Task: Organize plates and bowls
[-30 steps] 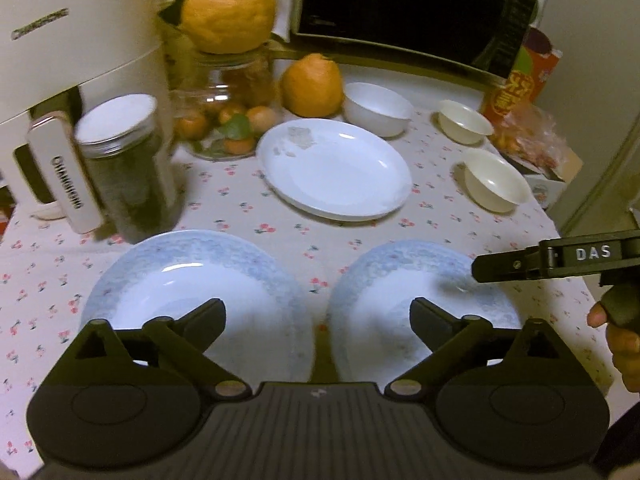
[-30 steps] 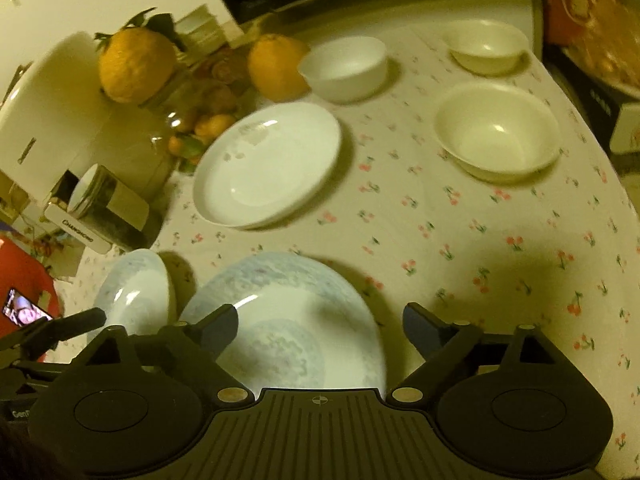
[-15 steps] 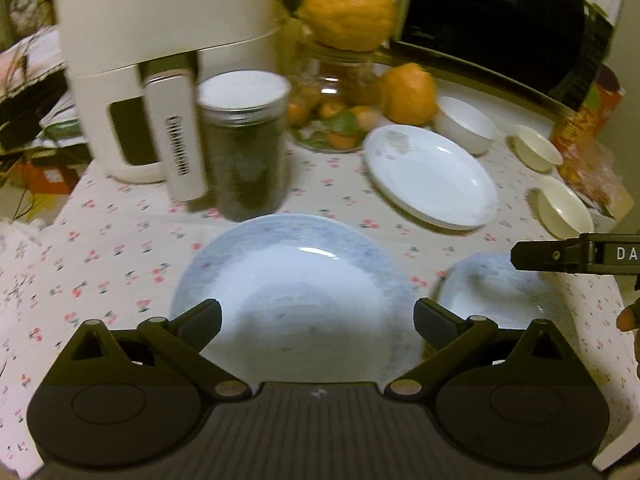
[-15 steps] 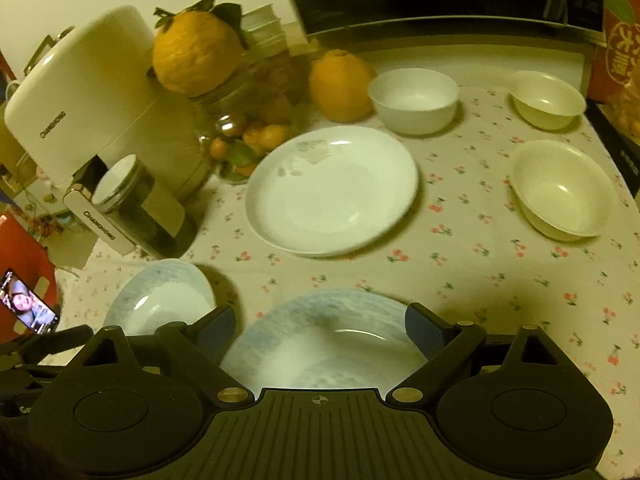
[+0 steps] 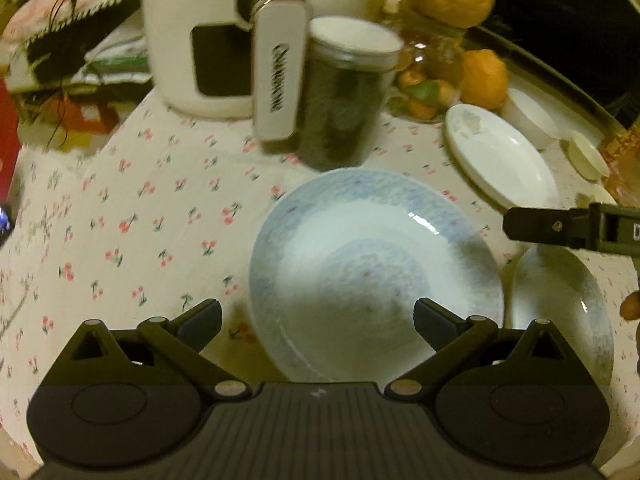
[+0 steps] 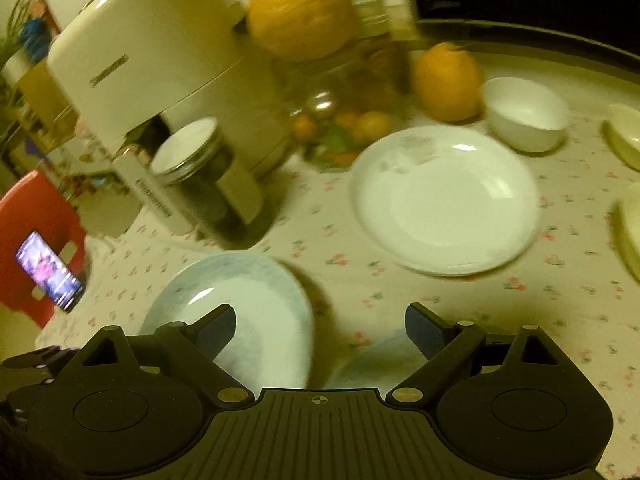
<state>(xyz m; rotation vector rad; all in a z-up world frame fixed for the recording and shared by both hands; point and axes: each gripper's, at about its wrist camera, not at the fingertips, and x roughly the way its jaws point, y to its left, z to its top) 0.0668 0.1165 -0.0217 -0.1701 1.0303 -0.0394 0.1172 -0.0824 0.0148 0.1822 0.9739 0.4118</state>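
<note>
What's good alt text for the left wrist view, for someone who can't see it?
The open left claw hangs over a blue-patterned plate on a cherry-print tablecloth, with a second blue-patterned plate at the right edge. Behind stand a dark jar with a white lid, a white appliance, oranges, and a plain white plate.

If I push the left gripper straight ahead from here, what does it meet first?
Most likely the blue-rimmed plate: the open left gripper points over its near edge. Beyond it stands the dark jar with the white lid. Height above the plate is unclear, so it might pass over the rim.
</note>
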